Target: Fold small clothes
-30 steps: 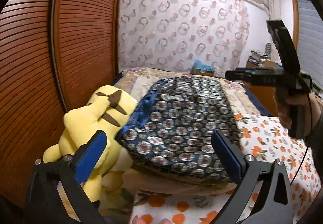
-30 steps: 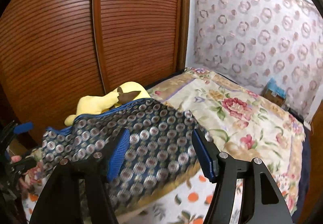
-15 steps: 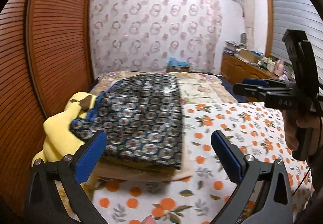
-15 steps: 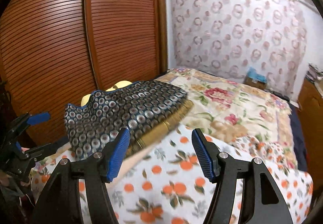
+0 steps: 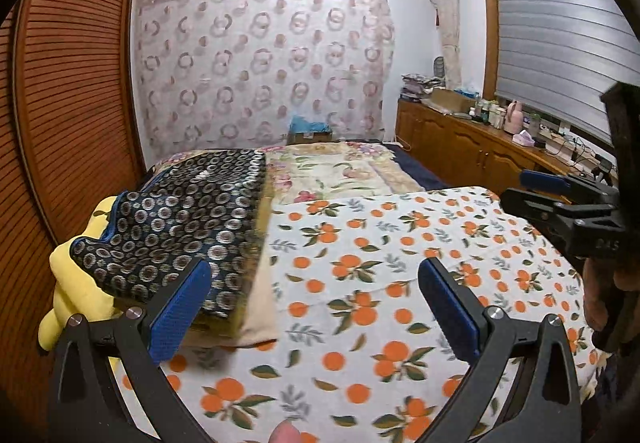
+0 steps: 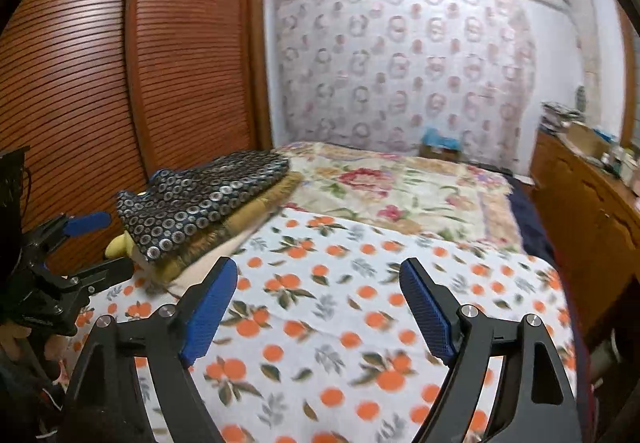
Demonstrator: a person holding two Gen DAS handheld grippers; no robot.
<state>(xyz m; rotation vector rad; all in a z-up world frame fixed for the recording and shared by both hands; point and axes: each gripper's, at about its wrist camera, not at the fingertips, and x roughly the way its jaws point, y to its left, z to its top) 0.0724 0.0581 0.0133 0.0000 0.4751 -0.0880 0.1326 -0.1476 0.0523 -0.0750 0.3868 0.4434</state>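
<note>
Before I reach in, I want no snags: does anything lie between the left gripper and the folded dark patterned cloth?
Nothing visible does. The left gripper is open beside the cloth, with only orange-print sheet nearby.

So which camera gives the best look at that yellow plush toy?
The left wrist view. There the yellow plush toy shows a broad stretch of body beside and under the dark circle-patterned garment. The right wrist view shows only a small yellow bit peeking from beneath that garment.

We have drawn both grippers back from the folded dark patterned garment (image 5: 188,219); the left gripper (image 5: 316,307) and right gripper (image 6: 318,307) now face the orange-print sheet (image 5: 400,255).
</note>
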